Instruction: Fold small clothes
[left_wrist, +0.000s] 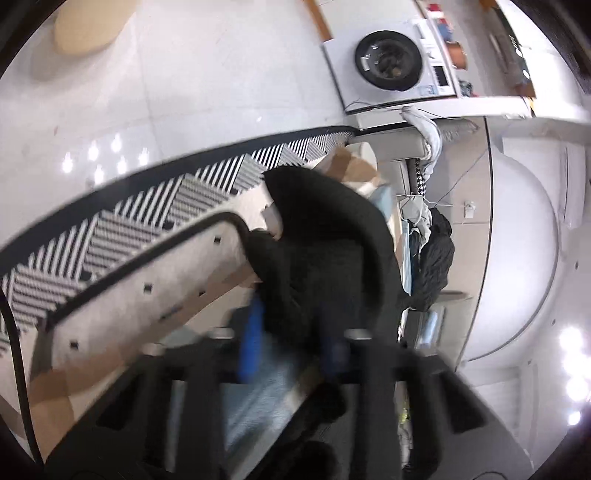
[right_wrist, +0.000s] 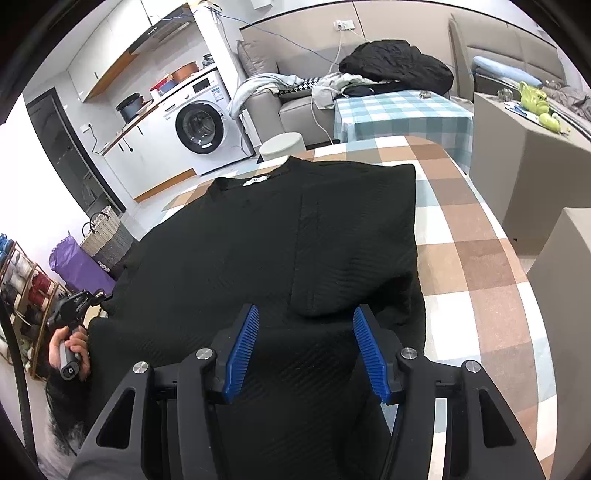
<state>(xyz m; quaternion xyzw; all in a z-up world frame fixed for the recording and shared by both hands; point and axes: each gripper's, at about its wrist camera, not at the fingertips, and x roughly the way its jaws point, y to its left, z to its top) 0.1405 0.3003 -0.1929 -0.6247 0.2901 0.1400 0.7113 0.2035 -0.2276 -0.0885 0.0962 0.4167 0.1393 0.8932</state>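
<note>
A black knit garment (right_wrist: 258, 240) lies spread on the table's brown-and-white checked cloth (right_wrist: 480, 258), collar label at the far side, its right part folded over. My right gripper (right_wrist: 306, 312) hovers open just above the near hem, blue pads apart, with a fold of fabric below them. At the garment's left edge a hand holds my left gripper (right_wrist: 70, 306). The left wrist view is blurred and rolled sideways. There the left gripper (left_wrist: 293, 332) has a bunch of the black garment (left_wrist: 325, 258) filling the gap between its blue pads.
A washing machine (right_wrist: 199, 125) stands at the far wall, with a round white stool (right_wrist: 282, 142) beyond the table. A blue checked table (right_wrist: 402, 107) and a sofa with piled clothes (right_wrist: 395, 62) lie behind. Baskets (right_wrist: 107, 236) and a striped rug (left_wrist: 129, 229) are on the floor to the left.
</note>
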